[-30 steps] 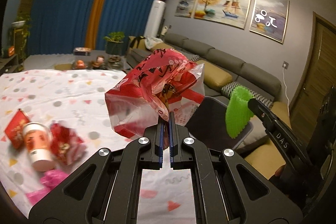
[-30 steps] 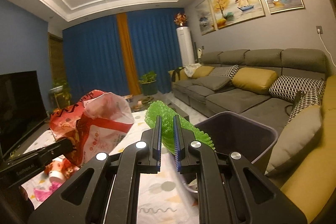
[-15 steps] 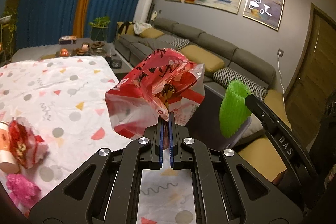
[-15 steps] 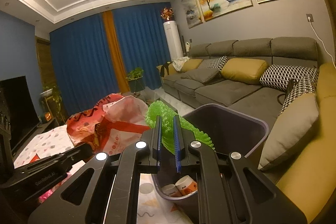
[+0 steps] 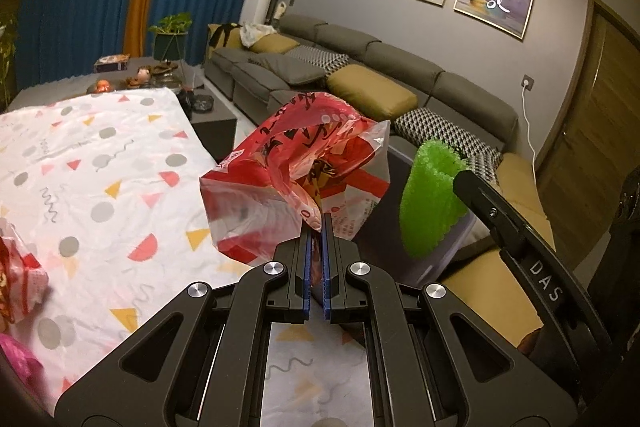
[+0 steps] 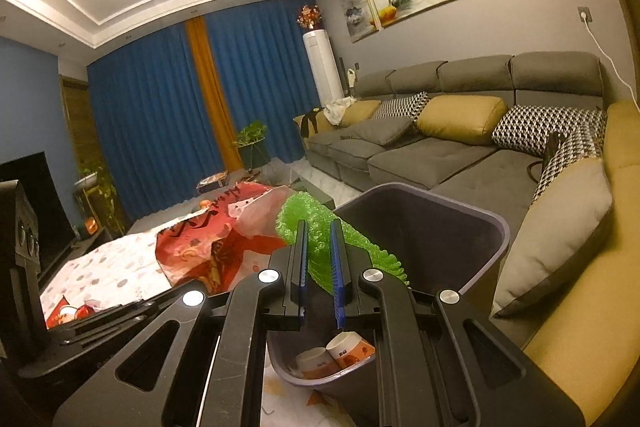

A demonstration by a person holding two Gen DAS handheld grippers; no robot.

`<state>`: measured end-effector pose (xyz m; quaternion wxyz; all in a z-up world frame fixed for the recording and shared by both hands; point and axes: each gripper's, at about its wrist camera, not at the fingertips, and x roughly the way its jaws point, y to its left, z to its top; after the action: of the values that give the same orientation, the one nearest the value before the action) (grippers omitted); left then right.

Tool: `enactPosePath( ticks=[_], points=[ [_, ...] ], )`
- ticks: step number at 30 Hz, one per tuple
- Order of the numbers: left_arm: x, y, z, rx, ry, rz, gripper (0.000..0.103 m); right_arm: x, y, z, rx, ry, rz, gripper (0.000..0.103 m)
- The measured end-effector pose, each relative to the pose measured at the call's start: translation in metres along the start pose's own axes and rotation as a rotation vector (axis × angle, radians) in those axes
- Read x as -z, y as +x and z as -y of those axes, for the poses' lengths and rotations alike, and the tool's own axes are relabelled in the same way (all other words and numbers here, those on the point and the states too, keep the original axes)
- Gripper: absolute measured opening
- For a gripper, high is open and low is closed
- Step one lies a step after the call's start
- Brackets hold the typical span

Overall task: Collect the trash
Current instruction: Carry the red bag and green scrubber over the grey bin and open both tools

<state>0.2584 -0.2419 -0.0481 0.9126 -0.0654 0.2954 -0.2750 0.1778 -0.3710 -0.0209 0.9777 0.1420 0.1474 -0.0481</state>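
My left gripper (image 5: 316, 223) is shut on a crumpled red and clear plastic bag (image 5: 296, 183), held up beyond the right edge of the patterned tablecloth (image 5: 100, 163). The same red bag (image 6: 216, 243) shows left of my right gripper (image 6: 320, 231), which is shut on a green foam net sleeve (image 6: 320, 223). The green sleeve (image 5: 430, 199) hangs over the near rim of a dark grey trash bin (image 6: 432, 227). Two paper cups (image 6: 336, 353) lie in the bin's bottom. Red wrapper trash (image 5: 20, 275) and a pink scrap (image 5: 18, 363) lie on the cloth at the left edge.
A grey sofa (image 6: 440, 147) with yellow and houndstooth cushions runs behind and to the right of the bin. A dark coffee table (image 5: 160, 75) with small items and a potted plant (image 5: 170, 35) stand beyond the cloth. A TV (image 6: 24, 211) is at the left.
Both grippers have moved toward the bin, carrying the bag and the sleeve. The bin now looms larger with cups visible inside; the cup and wrappers on the cloth slid off to the left.
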Motion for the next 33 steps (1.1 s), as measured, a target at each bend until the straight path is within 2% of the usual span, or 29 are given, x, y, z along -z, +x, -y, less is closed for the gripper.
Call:
enactPosePath(
  ticks=[8, 22, 28, 30, 33],
  points=[
    [-0.004, 0.021, 0.001, 0.012, -0.009, -0.03, 0.003, 0.004, 0.01, 0.007, 0.006, 0.005, -0.027, 0.011],
    [-0.001, 0.028, 0.003, 0.071, -0.014, -0.055, 0.006, 0.005, 0.014, 0.011, 0.014, 0.02, -0.049, 0.013],
    [0.002, 0.03, -0.003, 0.085, -0.028, -0.075, 0.02, 0.008, 0.015, 0.012, 0.019, 0.021, -0.056, 0.013],
    [0.003, 0.03, -0.005, 0.087, -0.034, -0.077, 0.032, 0.009, 0.015, 0.012, 0.02, 0.022, -0.058, 0.017],
    [0.005, 0.028, -0.008, 0.085, -0.043, -0.072, 0.044, 0.009, 0.015, 0.012, 0.025, 0.023, -0.061, 0.019]
  ],
)
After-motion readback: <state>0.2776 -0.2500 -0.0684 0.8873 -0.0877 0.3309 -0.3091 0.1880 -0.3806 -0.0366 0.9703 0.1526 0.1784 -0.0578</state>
